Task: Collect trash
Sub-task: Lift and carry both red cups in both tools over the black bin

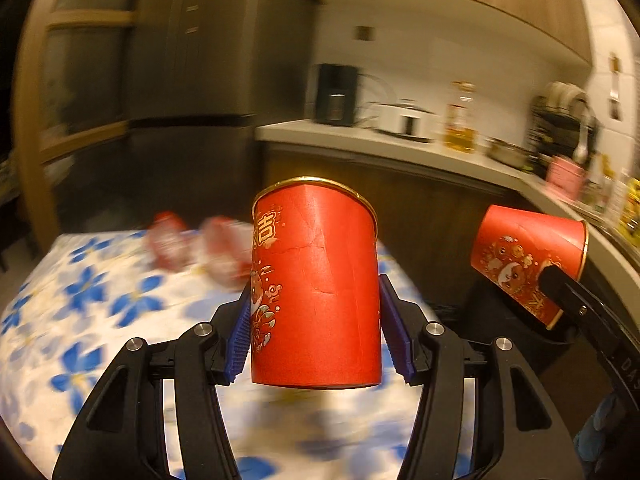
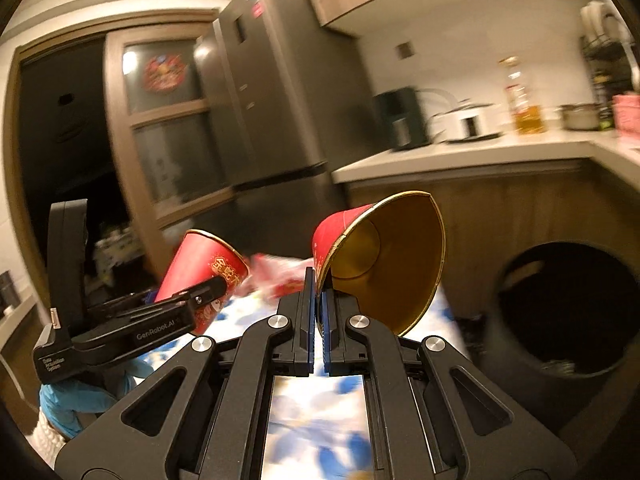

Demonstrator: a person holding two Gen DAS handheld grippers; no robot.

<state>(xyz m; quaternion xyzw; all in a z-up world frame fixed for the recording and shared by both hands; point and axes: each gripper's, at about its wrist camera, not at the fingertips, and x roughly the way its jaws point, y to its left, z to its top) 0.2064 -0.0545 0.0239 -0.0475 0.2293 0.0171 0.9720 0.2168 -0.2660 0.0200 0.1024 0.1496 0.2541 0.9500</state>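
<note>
Two red paper cups are being carried above a surface [image 1: 100, 320] covered in a blue-flowered cloth. The left claw [image 1: 314, 316] is held partly open around the sides of the first cup [image 1: 316, 288], which stands upright between its blue pads. The right claw [image 2: 318, 312] is pinched nearly closed on the rim of the second cup [image 2: 384, 260], which is tipped sideways so that its gold inside is shown. A dark round bin [image 2: 568, 308] stands open to the right, beside the surface. More red wrappers [image 1: 192, 248], blurred, are left lying on the cloth. For the drop to go well, each cup is best brought fully over the bin's mouth before it is released, the tilted one first, since it is judged the nearer.
</note>
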